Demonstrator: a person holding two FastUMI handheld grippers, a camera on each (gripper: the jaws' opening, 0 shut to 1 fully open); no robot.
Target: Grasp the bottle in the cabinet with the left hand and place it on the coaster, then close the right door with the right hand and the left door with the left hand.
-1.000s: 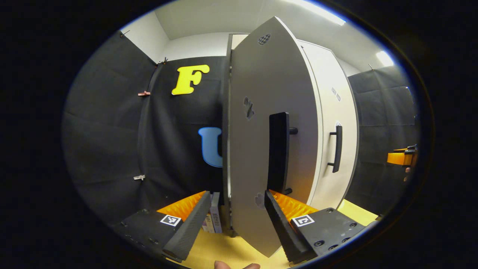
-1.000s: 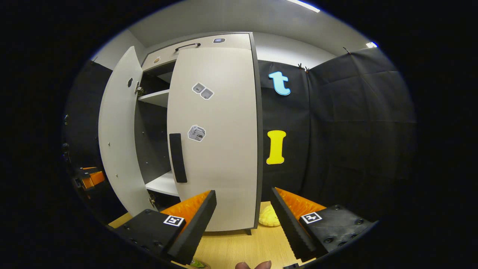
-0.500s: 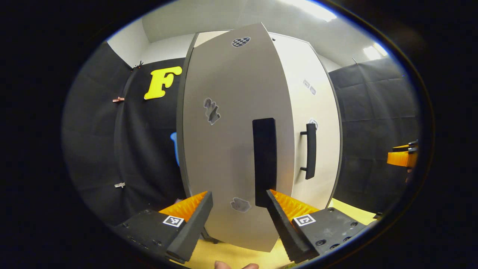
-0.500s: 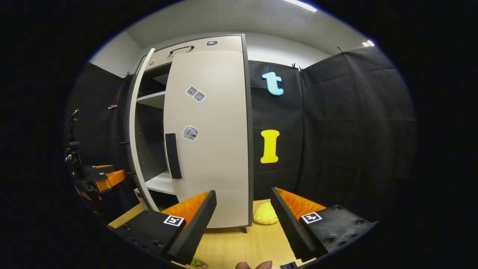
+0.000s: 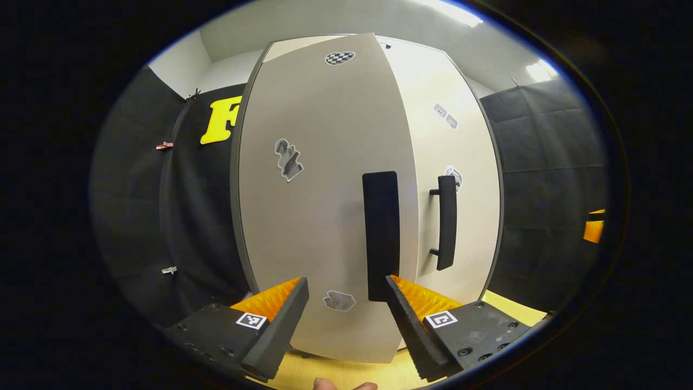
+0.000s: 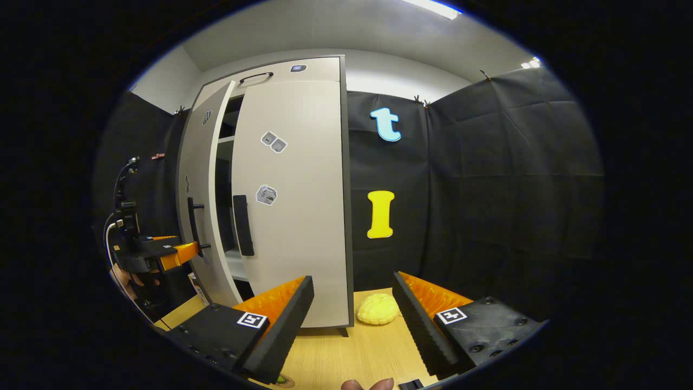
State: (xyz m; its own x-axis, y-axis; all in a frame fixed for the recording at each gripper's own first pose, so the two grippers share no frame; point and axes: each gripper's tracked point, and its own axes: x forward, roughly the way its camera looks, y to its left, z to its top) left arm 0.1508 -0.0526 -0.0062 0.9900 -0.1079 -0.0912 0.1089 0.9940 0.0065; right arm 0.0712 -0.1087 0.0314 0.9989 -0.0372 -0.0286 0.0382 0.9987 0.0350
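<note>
The cabinet's left door point(image 5: 319, 206) stands close in front of my left gripper point(image 5: 344, 300), which is open; the door's black handle point(image 5: 381, 235) ends just above the right-hand finger. In the right gripper view the left door point(image 6: 197, 206) is ajar by a narrow gap, and the left gripper point(image 6: 184, 253) sits against its outer face near its handle point(image 6: 191, 225). The right door point(image 6: 295, 200) lies flush with the cabinet. My right gripper point(image 6: 352, 303) hangs open over the table point(image 6: 335, 352), apart from the cabinet. A small green and brown thing point(image 6: 281, 381) peeks in at the bottom edge.
A yellow lumpy object point(image 6: 378, 316) lies on the wooden table by the cabinet's right foot. Black cloth walls close in on both sides. The right gripper point(image 5: 593, 230) shows at the far right edge of the left gripper view. A hand point(image 6: 132, 279) holds the left gripper.
The left door has swung from wide open to nearly shut, with my left gripper following it. The right gripper has drawn back a little from the closed right door.
</note>
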